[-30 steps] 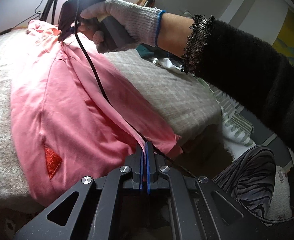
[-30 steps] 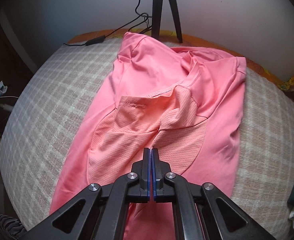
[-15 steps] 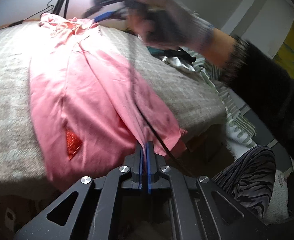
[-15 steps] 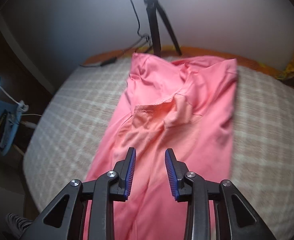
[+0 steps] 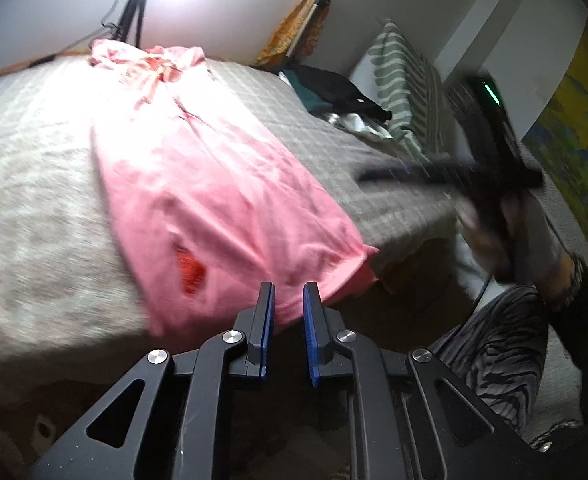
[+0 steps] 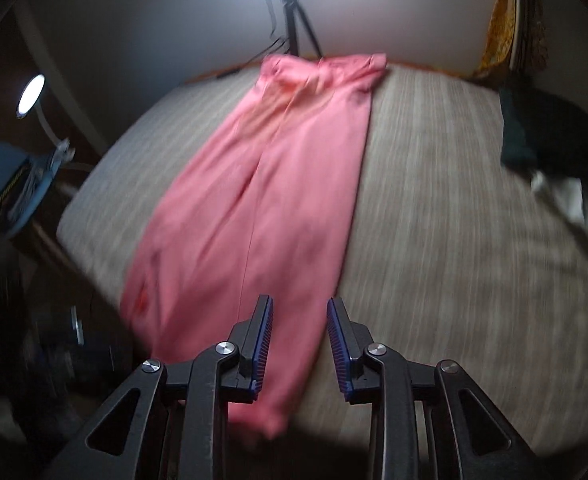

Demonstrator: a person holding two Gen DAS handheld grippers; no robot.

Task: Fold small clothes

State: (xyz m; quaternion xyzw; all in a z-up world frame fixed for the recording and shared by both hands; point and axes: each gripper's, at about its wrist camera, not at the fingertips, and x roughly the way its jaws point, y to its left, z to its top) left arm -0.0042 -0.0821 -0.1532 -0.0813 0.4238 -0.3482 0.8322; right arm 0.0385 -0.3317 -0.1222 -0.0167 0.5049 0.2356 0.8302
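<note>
A smooth, salmon-pink knit garment (image 6: pixel 266 200) lies folded into a long narrow strip on the bed's grey-beige checked woven cover (image 6: pixel 433 200), its near hem draping over the bed edge. A darker red triangular patch (image 5: pixel 190 268) shows near that hem. The left gripper (image 5: pixel 288 300) — black frame, ribbed blue pads — stands parted just short of the hem; a second ago it was clenched on the cloth. The right gripper (image 6: pixel 298 312) hangs released above the strip's near end, pulled back from the collar end it pinched earlier.
</note>
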